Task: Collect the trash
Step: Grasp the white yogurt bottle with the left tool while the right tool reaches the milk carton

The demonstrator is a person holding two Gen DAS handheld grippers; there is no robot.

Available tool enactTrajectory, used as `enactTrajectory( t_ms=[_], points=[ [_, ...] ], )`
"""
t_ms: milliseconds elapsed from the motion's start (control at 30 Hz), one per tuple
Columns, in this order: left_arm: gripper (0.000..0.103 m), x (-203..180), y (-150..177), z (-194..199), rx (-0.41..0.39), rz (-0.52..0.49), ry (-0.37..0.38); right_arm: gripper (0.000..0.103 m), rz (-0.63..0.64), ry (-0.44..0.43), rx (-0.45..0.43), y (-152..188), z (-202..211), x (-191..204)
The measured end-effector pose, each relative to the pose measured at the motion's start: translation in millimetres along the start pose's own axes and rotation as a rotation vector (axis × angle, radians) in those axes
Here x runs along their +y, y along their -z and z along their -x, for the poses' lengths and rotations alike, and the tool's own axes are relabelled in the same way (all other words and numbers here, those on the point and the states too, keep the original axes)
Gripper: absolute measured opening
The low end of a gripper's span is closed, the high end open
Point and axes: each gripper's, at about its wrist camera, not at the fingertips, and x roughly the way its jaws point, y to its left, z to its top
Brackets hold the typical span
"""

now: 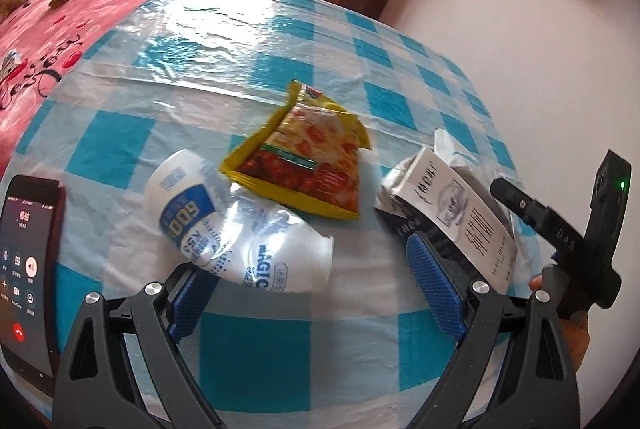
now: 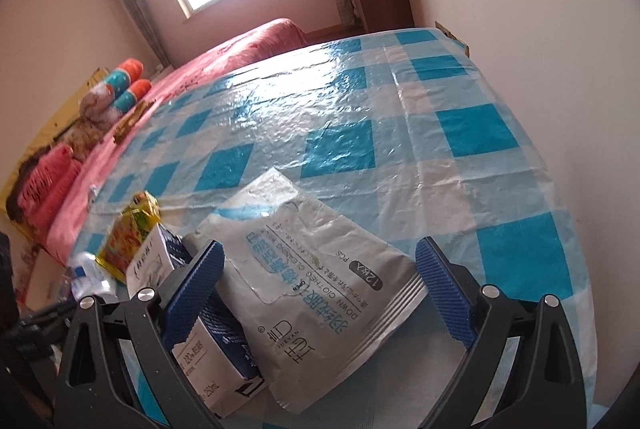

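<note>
From the left wrist, the left tongs (image 1: 316,285) stand wide over the checked bench (image 1: 256,357), holding nothing. The crumpled white bag (image 1: 240,225) lies just ahead, touching the left pad; the yellow packet (image 1: 308,165) sits just beyond the bag, overlapping it, and the carton (image 1: 452,205) lies right of the packet, by the right pad. From the right wrist, the right tongs (image 2: 320,293) are wide too, straddling the grey pouch (image 2: 316,289), which rests partly on the carton (image 2: 216,341); the packet (image 2: 128,241) lies left of the carton. The step looks like approach: nothing is gripped yet. Next, each pair of tongs probably needs lowering and closing on thin, slippery film.
</note>
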Motion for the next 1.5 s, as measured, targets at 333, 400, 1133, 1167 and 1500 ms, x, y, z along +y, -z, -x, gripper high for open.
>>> enactTrajectory(
  t_ms=[333,400,1133,1167,1500],
  points=[
    [0.091,19,-7,8,-0.056,0.071,-0.033,0.096,0.085,-0.05,0.038,4,-4,19],
    [0.083,21,-8,8,-0.062,0.085,-0.037,0.096,0.097,-0.065,0.047,5,-5,21],
    [0.029,22,-9,3,-0.071,0.047,-0.023,0.096,0.155,-0.242,0.053,5,12,33],
    [0.029,22,-8,3,-0.072,0.047,-0.021,0.096,0.174,-0.252,0.055,7,13,38],
    [0.028,27,-4,14,-0.091,0.051,-0.004,0.096,0.316,-0.303,0.051,25,27,77]
  ],
)
